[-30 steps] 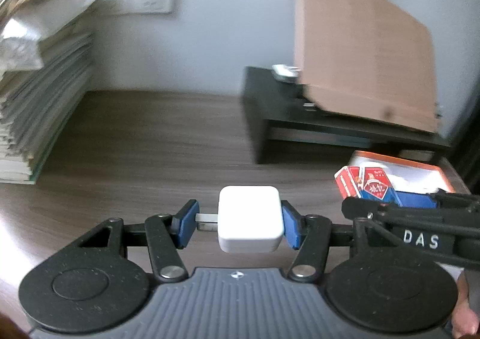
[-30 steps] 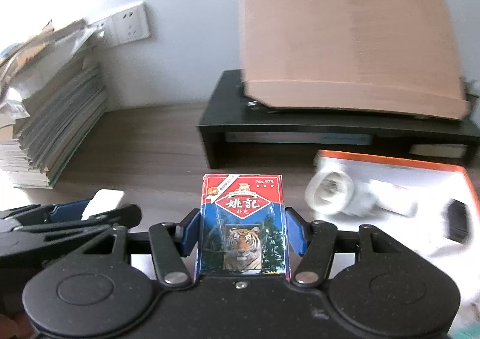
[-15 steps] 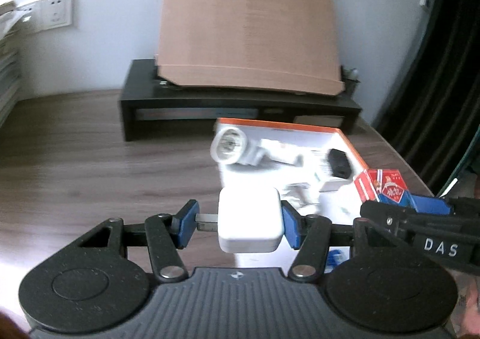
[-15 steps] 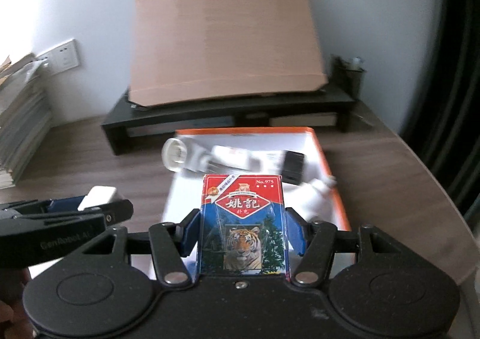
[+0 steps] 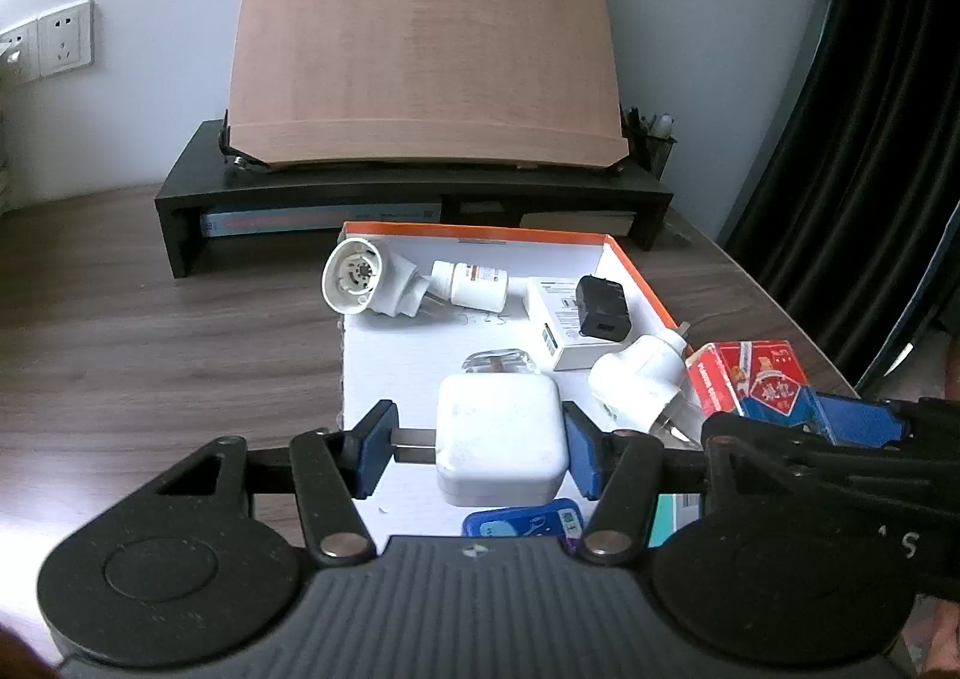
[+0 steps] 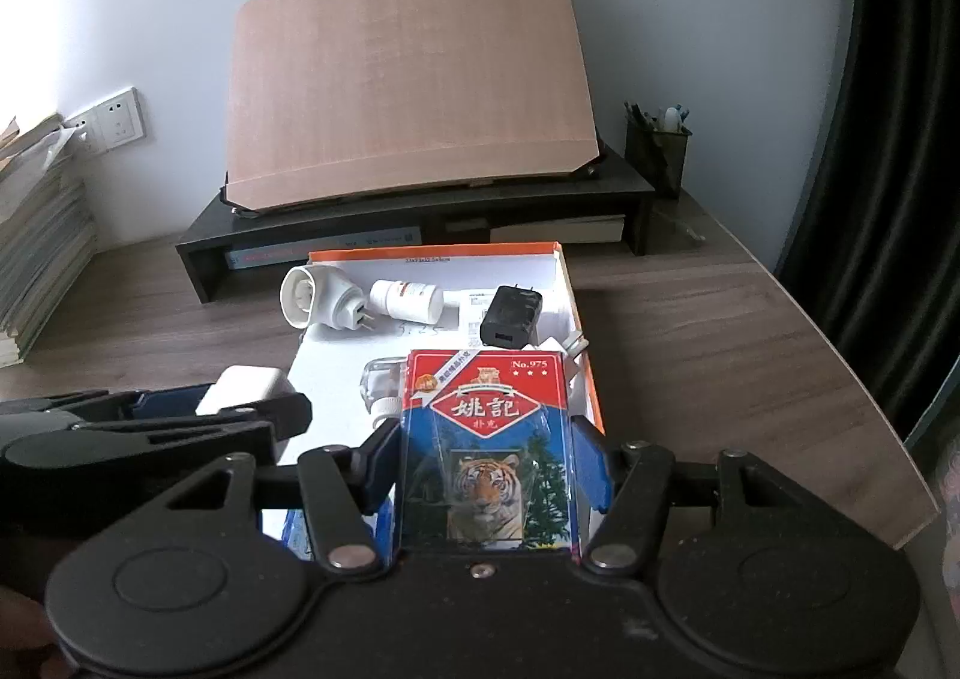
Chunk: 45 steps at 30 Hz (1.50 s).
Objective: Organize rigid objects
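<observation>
One wood-grain desk [image 6: 690, 355], carrying everything listed.
One tan board [image 6: 408, 84], propped on one black riser shelf [image 6: 420, 211] at 12 o'clock against the wall.
One stack of papers [image 6: 36, 223] at 9 o'clock; one mesh pen cup [image 6: 657, 150] at 2 o'clock on the riser.
One shallow orange-rimmed tray [image 5: 636, 271] with a white floor, at desk centre.

In the tray, counted:
- one white round socket adapter [image 5: 360, 277], at its 10 o'clock corner;
- one white pill bottle [image 5: 474, 286], lying on its side just beside the adapter;
- one flat white box [image 5: 555, 337] with one black charger [image 5: 603, 307] resting on it, at 1 o'clock;
- one white plug adapter [image 5: 636, 388], at 3 o'clock;
- one clear plastic piece [image 5: 498, 364], centre.

One left gripper [image 5: 477, 448]: jaws narrowly apart and clamped on one white charger cube [image 5: 498, 445], held over the tray's near part.
One right gripper [image 6: 486, 466]: jaws about half spread and clamped on one pack of playing cards [image 6: 489, 451], tiger face up, held over the tray's near right edge.
</observation>
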Motion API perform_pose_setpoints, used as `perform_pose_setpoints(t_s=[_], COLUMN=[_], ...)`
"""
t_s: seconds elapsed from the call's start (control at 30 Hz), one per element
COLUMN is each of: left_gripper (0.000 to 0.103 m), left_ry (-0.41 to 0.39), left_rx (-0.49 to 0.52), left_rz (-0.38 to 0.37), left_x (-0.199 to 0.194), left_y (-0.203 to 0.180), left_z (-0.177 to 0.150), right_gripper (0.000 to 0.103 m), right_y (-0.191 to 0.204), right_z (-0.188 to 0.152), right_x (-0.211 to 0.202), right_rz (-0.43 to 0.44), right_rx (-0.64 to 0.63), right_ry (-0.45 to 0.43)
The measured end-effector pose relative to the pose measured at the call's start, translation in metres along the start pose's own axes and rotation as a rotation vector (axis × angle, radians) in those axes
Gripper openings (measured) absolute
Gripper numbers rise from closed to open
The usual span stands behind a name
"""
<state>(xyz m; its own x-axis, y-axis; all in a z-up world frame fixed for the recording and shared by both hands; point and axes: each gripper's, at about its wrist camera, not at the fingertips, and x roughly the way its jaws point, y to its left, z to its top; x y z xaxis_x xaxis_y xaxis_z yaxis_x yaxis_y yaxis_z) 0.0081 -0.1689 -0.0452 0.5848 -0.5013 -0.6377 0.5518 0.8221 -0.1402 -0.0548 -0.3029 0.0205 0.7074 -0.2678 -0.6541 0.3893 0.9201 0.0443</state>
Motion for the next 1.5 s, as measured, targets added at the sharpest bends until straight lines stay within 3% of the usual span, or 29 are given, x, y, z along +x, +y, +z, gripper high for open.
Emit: perform_pose_setpoints(t_s=[0.73, 1.5], left_gripper=[0.058, 0.058], left_ry=[0.0, 0.049], left_rx=[-0.027, -0.052], left_rz=[0.068, 0.068], left_x=[0.019, 0.045], left_y=[0.0, -0.003], left_z=[0.011, 0.011], right_gripper=[0.071, 0.071], right_y=[-0.009, -0.021], right_z=[0.023, 0.03], right_x=[0.038, 0.065], right_rz=[0.039, 0.037], right_rx=[-0.018, -0.014], right_ry=[0.007, 0.053])
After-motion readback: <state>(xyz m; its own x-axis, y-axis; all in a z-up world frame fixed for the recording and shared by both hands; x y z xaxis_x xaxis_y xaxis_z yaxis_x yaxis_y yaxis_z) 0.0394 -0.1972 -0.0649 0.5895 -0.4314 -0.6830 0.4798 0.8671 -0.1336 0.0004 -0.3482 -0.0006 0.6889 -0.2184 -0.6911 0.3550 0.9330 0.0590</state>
